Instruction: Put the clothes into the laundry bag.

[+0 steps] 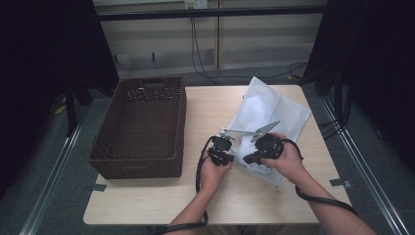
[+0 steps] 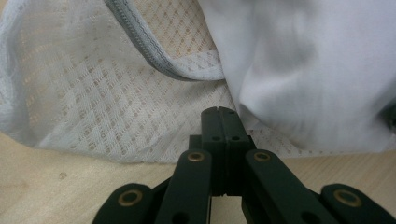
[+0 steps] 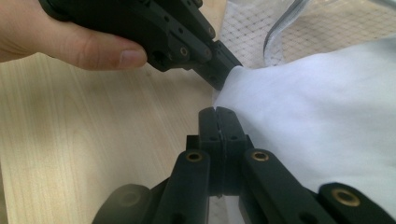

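A white mesh bag (image 1: 289, 116) with a grey zipper edge (image 2: 140, 42) lies on the right half of the table, and a white cloth (image 1: 258, 104) sits in it. Both grippers meet at the bag's near left corner. My left gripper (image 1: 230, 155) has its jaws shut (image 2: 219, 111) over the mesh (image 2: 93, 102), and the white cloth (image 3: 317, 121) draws to a point at its tips (image 3: 223, 79). My right gripper (image 1: 247, 158) is shut too (image 3: 218, 111), with its tips at the cloth's edge, just below the left gripper. I see nothing between its jaws.
A dark brown wicker basket (image 1: 137, 165) stands at the table's left side, open at the top. Bare light wood (image 1: 244, 198) lies in front of the hands. Cables trail from both grippers toward the near edge.
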A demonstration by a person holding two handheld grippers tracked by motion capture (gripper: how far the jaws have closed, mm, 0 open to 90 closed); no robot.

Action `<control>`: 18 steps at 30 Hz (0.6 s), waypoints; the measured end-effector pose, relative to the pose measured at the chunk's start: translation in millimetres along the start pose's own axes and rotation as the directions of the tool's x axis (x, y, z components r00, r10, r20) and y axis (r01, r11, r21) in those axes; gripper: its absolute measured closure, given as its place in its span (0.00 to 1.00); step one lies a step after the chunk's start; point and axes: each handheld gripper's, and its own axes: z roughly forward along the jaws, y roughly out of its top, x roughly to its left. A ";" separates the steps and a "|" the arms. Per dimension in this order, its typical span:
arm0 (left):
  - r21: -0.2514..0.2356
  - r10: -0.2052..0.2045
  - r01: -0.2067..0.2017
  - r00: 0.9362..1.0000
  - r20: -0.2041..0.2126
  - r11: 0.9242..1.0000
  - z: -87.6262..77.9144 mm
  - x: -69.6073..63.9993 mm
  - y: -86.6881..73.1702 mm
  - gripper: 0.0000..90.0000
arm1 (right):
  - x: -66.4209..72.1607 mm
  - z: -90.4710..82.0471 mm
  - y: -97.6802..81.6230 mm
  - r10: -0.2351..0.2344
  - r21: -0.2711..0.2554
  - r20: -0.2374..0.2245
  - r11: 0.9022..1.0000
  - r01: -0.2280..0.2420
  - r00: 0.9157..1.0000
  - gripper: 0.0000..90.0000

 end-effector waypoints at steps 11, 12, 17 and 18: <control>0.007 -0.003 0.003 1.000 0.007 1.000 -0.2 0.6 0.3 1.00 | -4.3 11.5 -4.3 0.005 0.024 0.017 1.000 -0.005 1.000 1.00; 0.010 -0.006 0.006 1.000 0.010 1.000 -0.3 1.2 0.4 1.00 | -5.0 12.6 -5.0 0.007 0.029 0.020 1.000 -0.008 1.000 1.00; -0.002 -0.017 0.017 1.000 0.026 1.000 0.2 2.8 -0.3 1.00 | -6.9 18.0 -7.3 0.002 0.046 0.036 0.999 -0.004 0.999 1.00; -0.001 -0.016 0.016 1.000 0.027 1.000 0.3 2.9 -0.1 1.00 | -7.5 19.8 -7.9 -0.003 0.046 0.033 0.999 0.001 0.999 1.00</control>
